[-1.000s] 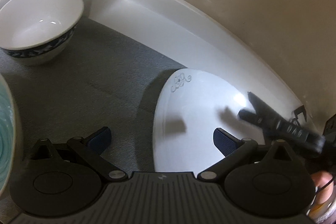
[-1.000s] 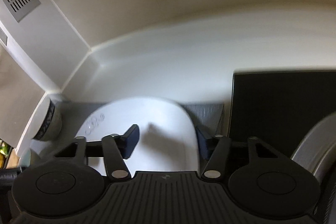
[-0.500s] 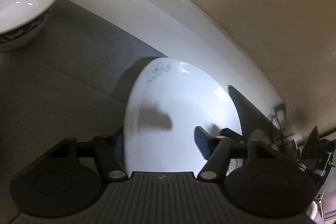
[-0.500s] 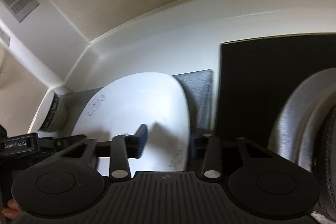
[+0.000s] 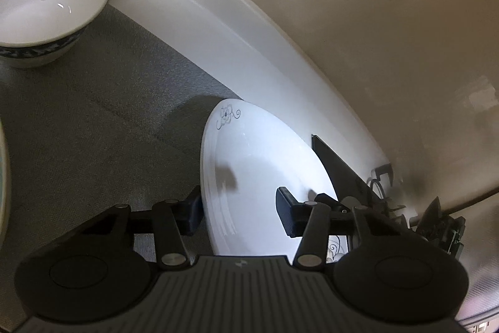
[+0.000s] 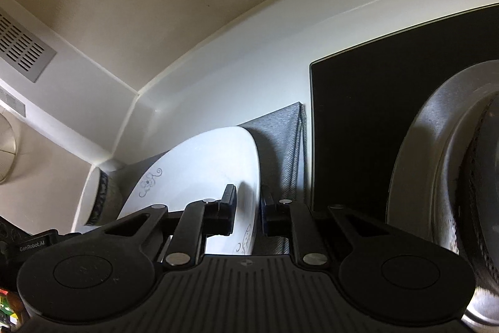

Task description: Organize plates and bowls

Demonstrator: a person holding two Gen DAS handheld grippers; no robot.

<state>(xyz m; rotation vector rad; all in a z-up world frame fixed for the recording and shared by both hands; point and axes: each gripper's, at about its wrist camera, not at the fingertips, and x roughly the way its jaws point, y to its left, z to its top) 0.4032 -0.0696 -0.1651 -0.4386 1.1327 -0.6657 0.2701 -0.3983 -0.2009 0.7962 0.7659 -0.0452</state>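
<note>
Basically, left wrist view: left gripper [image 5: 239, 209] straddled the white floral plate's [image 5: 265, 164] left rim, fingers apart, not clamped; the plate sat on the grey mat [image 5: 103, 120]. Blue-banded bowl [image 5: 43, 5] sat well apart from the plate, toward the far corner.

Right wrist view: right gripper [image 6: 248, 213] had its fingers closed on the plate's [image 6: 202, 167] right edge, low and roughly level, black board [image 6: 358, 130] just beside the plate. Risk: lifting with one side unclamped could let the plate pivot, slip, or knock the board.
</note>
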